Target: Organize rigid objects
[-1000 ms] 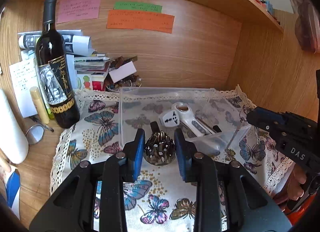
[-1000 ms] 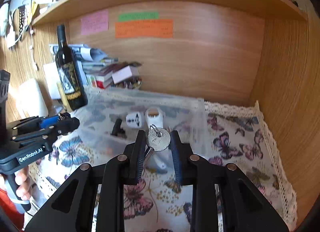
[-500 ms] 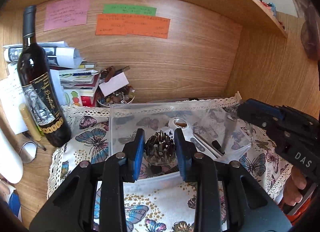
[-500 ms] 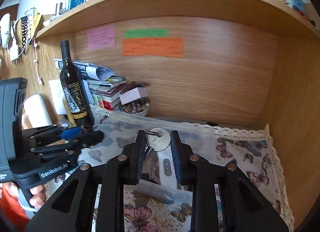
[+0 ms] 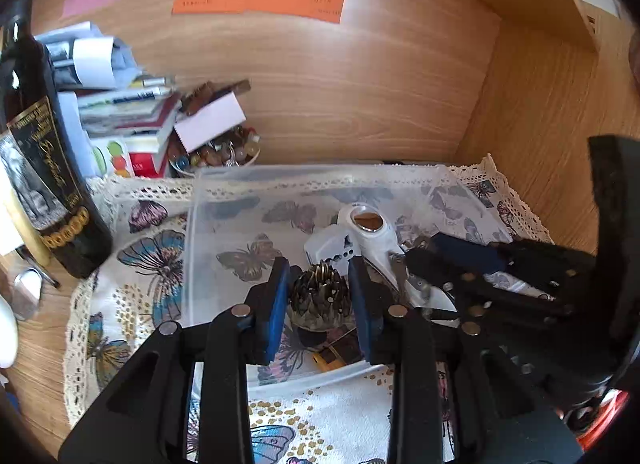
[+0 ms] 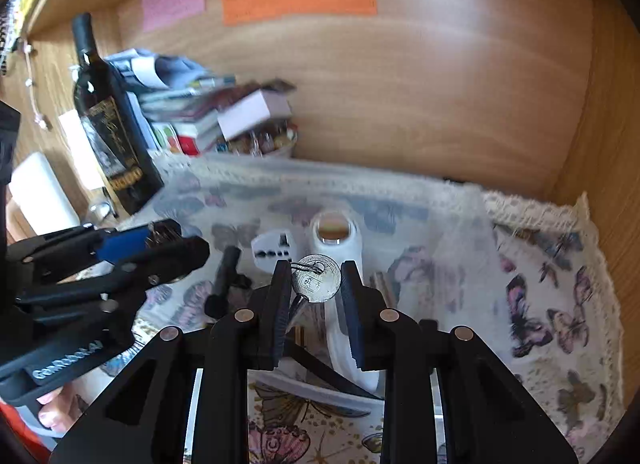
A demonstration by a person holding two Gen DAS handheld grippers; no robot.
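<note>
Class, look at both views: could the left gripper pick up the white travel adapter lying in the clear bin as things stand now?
Probably not: the left gripper is shut on a spiky metal clip; the white travel adapter lies just behind.

My two wrist cameras look forward and down from close above the clear bin [image 5: 224, 224] [image 6: 460, 224], both facing the wooden back wall [image 5: 360, 96] [image 6: 440, 96].
</note>
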